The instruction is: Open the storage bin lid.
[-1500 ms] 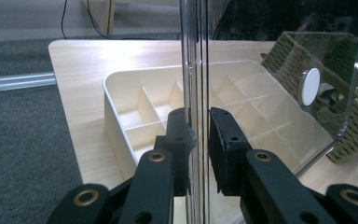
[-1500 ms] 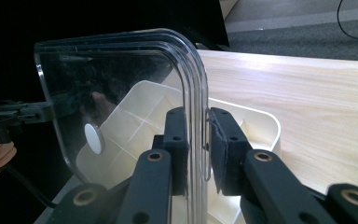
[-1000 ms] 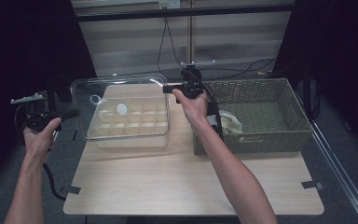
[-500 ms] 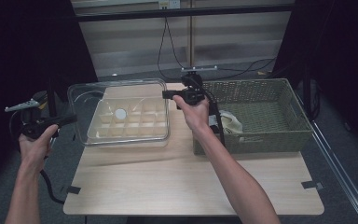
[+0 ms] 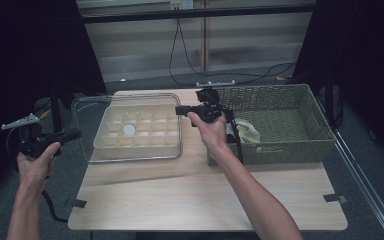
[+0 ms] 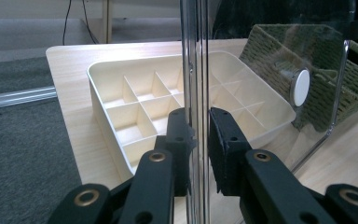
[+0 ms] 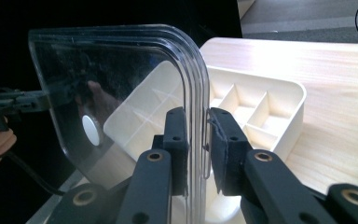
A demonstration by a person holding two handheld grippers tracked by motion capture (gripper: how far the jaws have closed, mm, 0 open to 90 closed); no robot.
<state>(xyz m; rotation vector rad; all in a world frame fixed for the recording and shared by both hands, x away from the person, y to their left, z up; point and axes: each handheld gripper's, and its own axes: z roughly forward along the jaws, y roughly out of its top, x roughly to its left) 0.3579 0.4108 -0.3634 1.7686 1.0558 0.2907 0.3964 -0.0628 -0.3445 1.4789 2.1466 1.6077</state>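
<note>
Pale wood surface, dark room. Wicker basket at right edge. Clear lid held over cream divided tray, left-rear. Left gripper, right gripper: fingers nearly closed, clamping opposite lid edges.

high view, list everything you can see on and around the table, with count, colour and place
clear lid: one, transparent with a white round knob, held above the tray, both tongs clamped on its rim
divided tray: one, cream, left half of the table
basket: one, green woven, right side of the table
cloth: one, off-white, inside the basket's left end
table: one, light wood
cables: black, on the floor behind
left tongs: black, at the lid's left rim
right tongs: black, at the lid's right rim
</note>
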